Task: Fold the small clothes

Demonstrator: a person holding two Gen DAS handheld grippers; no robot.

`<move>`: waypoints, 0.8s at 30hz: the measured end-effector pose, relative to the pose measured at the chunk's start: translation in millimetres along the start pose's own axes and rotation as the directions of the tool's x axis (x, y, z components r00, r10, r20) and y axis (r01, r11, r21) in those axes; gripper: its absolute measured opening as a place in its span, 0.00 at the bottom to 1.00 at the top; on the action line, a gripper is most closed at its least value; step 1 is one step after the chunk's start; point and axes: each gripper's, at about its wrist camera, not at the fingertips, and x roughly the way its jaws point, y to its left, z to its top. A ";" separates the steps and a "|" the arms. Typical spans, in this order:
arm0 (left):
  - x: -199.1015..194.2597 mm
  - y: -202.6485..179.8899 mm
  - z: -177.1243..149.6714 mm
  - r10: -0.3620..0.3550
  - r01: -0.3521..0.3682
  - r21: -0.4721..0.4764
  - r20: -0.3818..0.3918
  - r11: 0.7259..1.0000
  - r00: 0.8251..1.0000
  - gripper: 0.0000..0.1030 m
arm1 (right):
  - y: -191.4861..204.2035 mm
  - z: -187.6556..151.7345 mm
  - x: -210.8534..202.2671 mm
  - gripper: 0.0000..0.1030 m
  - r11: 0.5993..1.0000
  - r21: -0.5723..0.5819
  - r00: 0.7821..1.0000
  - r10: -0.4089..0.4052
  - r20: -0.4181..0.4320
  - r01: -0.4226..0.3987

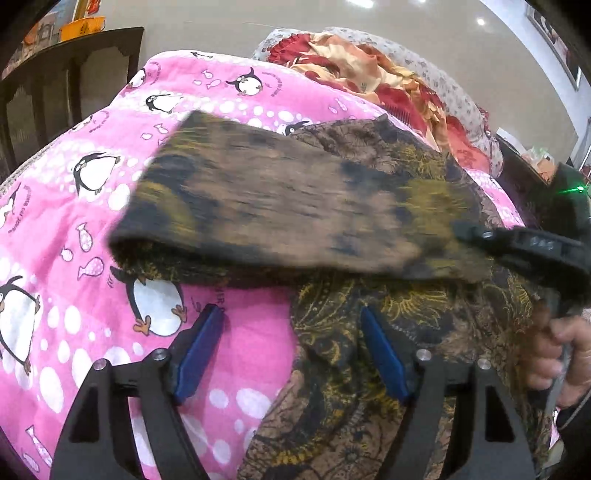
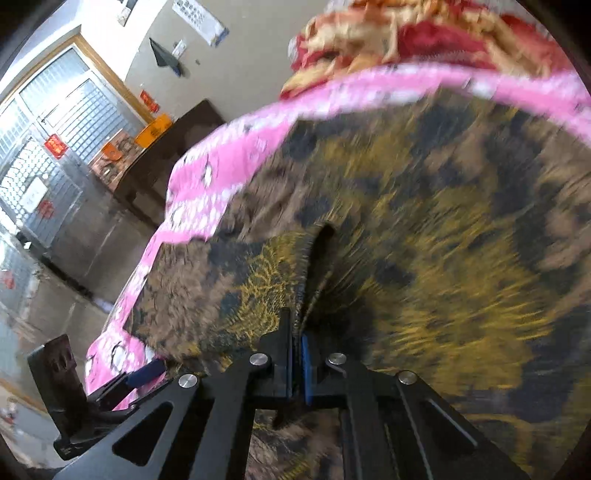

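While I work over the bed, this is how things lie:

Left gripper (image 1: 291, 347): my blue pads stand wide apart, holding nothing, low over the cloth's near edge.
Right gripper (image 2: 297, 354): my pads are pressed together on a fold of the brown patterned garment (image 2: 424, 229).
Brown patterned garment (image 1: 303, 206): it lies on the pink penguin sheet (image 1: 74, 206); one flap is lifted and blurred across the middle of the left view, the rest spreads below toward my left pads.
In the way: the raised flap hides the far part of the garment and sheet from the left camera; in the right view the cloth fills most of the picture, smeared.
Right hand (image 1: 561, 354): bare fingers at the left view's right edge.
Red floral blanket (image 1: 369, 77): heaped at the bed's far end.
Dark wooden cabinet (image 1: 74, 81): beside the bed, with an orange box (image 1: 81, 27) on top.
Barred door (image 2: 48, 147): across the room.
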 end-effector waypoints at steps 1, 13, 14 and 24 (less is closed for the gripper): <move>1.5 0.1 0.5 0.000 0.000 0.000 0.000 1.000 1.000 0.74 | -6.8 2.8 -10.3 0.05 1.000 0.005 1.000 -0.024 0.010 0.024; 3.1 -3.5 0.9 0.017 -0.016 0.016 -0.004 1.000 1.000 0.75 | -111.8 6.8 -92.2 0.05 0.919 0.050 0.919 -0.388 -0.075 0.392; 3.0 -3.5 0.9 0.016 -0.016 0.016 -0.004 1.000 1.000 0.75 | -111.2 6.9 -93.2 0.05 0.914 0.044 0.914 -0.400 -0.076 0.403; 2.0 -7.0 5.1 0.023 -0.023 0.019 -0.016 1.000 1.000 0.76 | -117.5 7.6 -84.7 0.05 0.867 -0.032 0.860 -0.497 -0.116 0.497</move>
